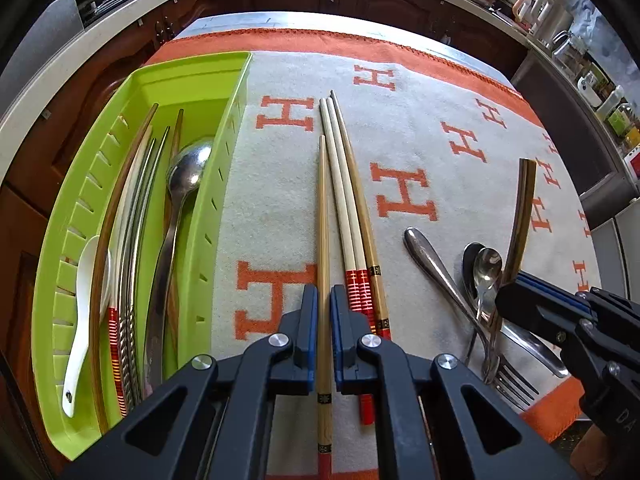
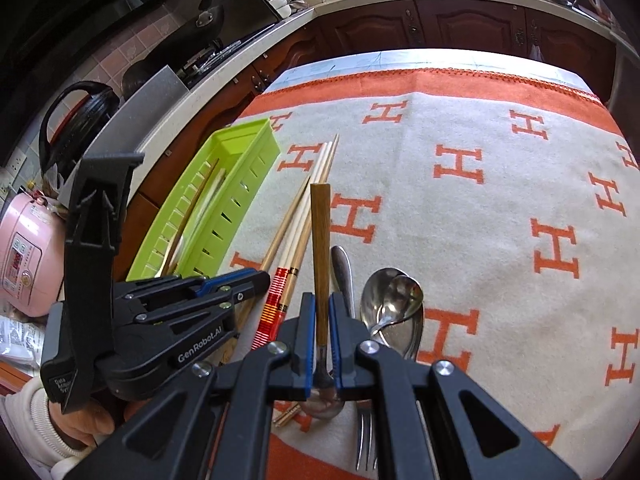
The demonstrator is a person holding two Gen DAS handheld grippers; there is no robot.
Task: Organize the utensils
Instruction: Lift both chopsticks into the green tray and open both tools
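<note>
My left gripper [image 1: 324,300] is shut on a bamboo chopstick [image 1: 323,220] that points away over the cloth. Three more chopsticks [image 1: 352,208] lie just right of it. A green utensil tray [image 1: 216,200] on the left holds chopsticks, a metal spoon [image 1: 186,172] and a white spoon [image 1: 80,320]. My right gripper [image 2: 322,312] is shut on a wooden-handled spoon [image 2: 320,248], lifted above metal spoons [image 2: 396,304] and a fork [image 2: 366,440]. The right gripper also shows in the left wrist view [image 1: 516,300].
An orange and cream H-pattern cloth [image 2: 500,220] covers the table. Dark wood cabinets and a white counter run behind it. A pink rice cooker [image 2: 28,256] and a black pot stand at the left. The left gripper's body [image 2: 160,312] is close beside my right one.
</note>
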